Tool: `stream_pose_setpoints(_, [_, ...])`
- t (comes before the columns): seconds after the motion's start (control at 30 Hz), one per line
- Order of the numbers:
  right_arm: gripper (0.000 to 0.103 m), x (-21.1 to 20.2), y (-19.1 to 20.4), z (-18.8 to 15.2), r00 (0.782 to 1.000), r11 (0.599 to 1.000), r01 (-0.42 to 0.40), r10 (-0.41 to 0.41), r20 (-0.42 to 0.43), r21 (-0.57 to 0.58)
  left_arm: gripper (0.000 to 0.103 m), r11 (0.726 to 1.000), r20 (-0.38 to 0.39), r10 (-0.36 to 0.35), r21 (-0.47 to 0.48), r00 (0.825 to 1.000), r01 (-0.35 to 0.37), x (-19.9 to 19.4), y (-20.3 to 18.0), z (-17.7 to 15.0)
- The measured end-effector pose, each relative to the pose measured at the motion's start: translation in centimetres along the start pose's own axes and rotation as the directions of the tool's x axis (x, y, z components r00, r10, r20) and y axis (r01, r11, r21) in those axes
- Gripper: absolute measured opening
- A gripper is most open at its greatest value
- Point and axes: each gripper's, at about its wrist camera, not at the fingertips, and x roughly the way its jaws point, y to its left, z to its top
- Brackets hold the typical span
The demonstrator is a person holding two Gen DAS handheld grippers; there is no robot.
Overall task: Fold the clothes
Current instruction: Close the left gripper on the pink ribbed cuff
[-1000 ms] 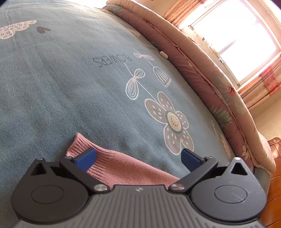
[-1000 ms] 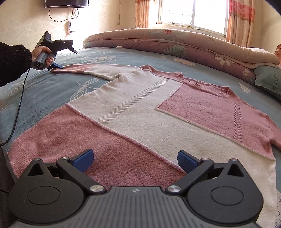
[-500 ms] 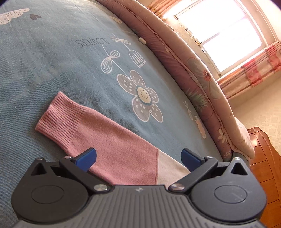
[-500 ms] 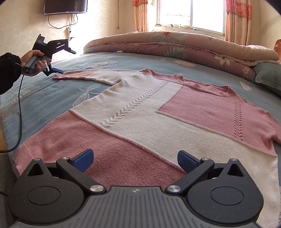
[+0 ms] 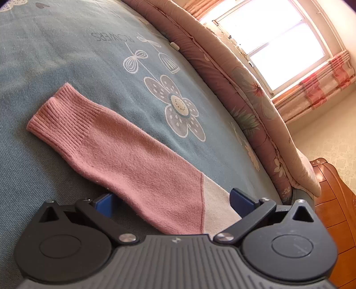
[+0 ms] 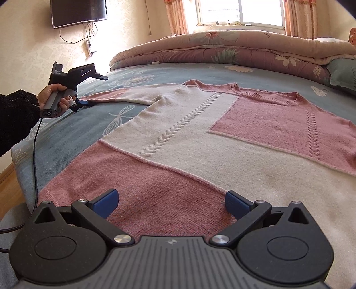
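We are looking at the pink-and-cream sweater (image 6: pixel 200 142) lying spread flat, front up, on the blue flowered bedsheet (image 6: pixel 93 124), its hem toward our right side and its neckline toward the rolled quilt (image 6: pixel 222 46) by the window (image 6: pixel 240 11). One sleeve (image 5: pixel 124 153) is stretching out to our left across the sheet, pink cuff flat, the cream part nearest us.

Our left gripper (image 5: pixel 170 200) is straddling that sleeve, jaws spread wide: one blue pad (image 5: pixel 104 202) is sitting on the sheet just beside the sleeve's near edge, the other (image 5: pixel 241 201) against the cream part on the far side. Nothing is pinched. From the right wrist view, our left hand (image 6: pixel 55 97) is wrapping the handle of that gripper (image 6: pixel 85 103), sleeve of a black fleece jacket (image 6: pixel 15 120) covering the forearm, the tool tilted down with its tip at sheet level beside the sleeve. A black cable (image 6: pixel 34 155) is trailing from the handle down over the bed's edge.

Our right gripper (image 6: pixel 170 202) is hanging low over the pink hem panel, fingers wide apart and gripping nothing; whether the pads are touching the knit, we cannot tell.

Beyond, a television (image 6: pixel 77 11) is hanging on the wall and a wooden headboard (image 5: pixel 333 200) is standing at the bed's end.
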Motion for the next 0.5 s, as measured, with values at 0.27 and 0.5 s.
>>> stream_pose_setpoints(0.27, [0.103,0.1,-0.4,0.1,1.000,0.999,-0.004,0.004,0.001,0.044,0.102,0.999,0.021,0.000,0.050,1.000,-0.001,1.4,-1.5,-0.8])
stream_pose_setpoints(0.5, [0.103,-0.4,-0.5,0.5,0.999,0.997,-0.028,0.027,0.018,0.077,0.102,0.999,0.088,-0.006,0.047,0.996,0.001,3.4,-1.5,0.4])
